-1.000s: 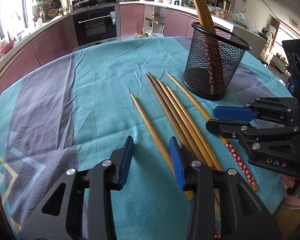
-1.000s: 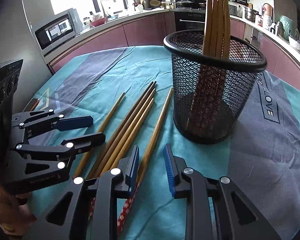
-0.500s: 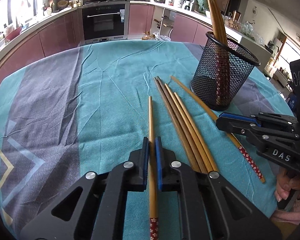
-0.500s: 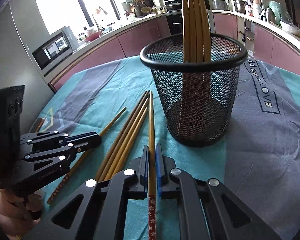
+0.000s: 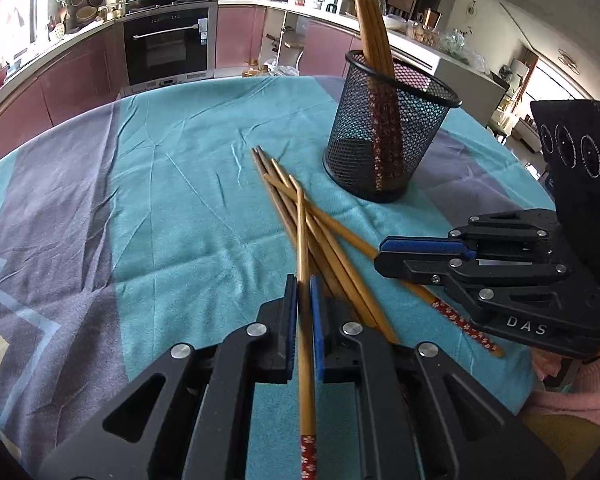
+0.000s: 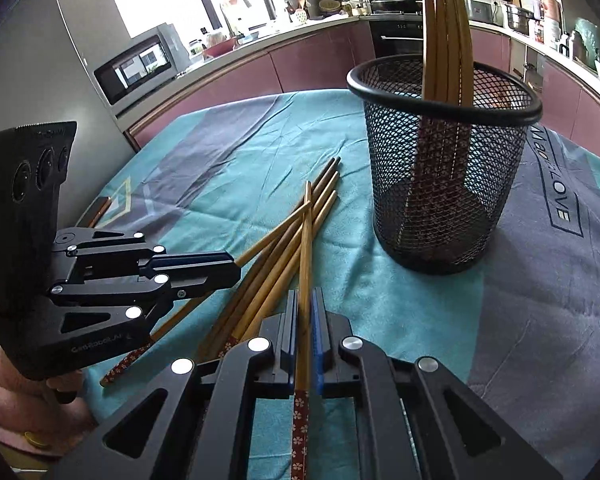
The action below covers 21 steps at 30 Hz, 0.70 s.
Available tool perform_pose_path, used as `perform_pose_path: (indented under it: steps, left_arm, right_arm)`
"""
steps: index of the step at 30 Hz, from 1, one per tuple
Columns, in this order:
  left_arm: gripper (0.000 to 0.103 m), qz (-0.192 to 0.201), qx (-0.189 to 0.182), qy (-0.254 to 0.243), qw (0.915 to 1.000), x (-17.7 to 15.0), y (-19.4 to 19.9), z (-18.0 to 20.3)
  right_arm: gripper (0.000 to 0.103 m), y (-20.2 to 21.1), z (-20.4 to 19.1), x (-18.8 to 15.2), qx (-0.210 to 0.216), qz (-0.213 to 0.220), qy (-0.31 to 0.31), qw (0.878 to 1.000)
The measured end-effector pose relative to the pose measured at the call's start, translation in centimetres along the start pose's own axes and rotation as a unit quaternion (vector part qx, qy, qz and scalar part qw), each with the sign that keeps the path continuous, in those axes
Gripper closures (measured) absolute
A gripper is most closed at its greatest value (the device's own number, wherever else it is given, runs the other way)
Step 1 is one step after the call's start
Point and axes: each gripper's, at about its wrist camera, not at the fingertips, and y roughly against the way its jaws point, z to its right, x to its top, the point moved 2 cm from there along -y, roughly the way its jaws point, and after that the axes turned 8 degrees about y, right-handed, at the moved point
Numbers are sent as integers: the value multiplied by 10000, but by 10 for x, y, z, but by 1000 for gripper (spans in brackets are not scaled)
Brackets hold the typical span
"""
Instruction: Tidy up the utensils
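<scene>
My left gripper [image 5: 303, 285] is shut on a bamboo chopstick [image 5: 302, 232], whose red flowered end points back at the camera. My right gripper [image 6: 305, 301] is shut on a second chopstick [image 6: 307, 240] the same way. Both held sticks are tilted and cross over several loose chopsticks [image 5: 279, 200] lying on the cloth. In the left wrist view the right gripper [image 5: 380, 251] is at the right with its chopstick [image 5: 340, 225]. The right wrist view shows the left gripper [image 6: 234, 266] at the left. A black mesh cup [image 6: 440, 184] with several chopsticks standing in it is just beyond.
A teal and grey tablecloth [image 5: 172, 200] covers the round table. The mesh cup [image 5: 388, 140] stands right of the loose chopsticks [image 6: 326, 200]. A hand in a pink sleeve [image 6: 28, 404] holds the left gripper at the near table edge. Kitchen counters and an oven line the background.
Both grippers went from open to shut, each on one chopstick. The two held sticks have since lifted off the cloth and now angle across the loose pile.
</scene>
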Motion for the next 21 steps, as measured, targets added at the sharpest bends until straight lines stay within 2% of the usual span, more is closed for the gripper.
perform_pose_path:
  steps: [11,15,21]
  left_arm:
    - [95,-115,87,-21,9999,6,-10,-5]
    - [96,13,2,2,10000,10,2,-2]
    - [96,404,-430,-33,9983,28,40,7]
  right_arm:
    - [97,-14,2,8,-70,-10,52,10000]
    - [97,2,4,10,-12,237,17,9997]
    - [97,45,8,22,5,859,-6,9963]
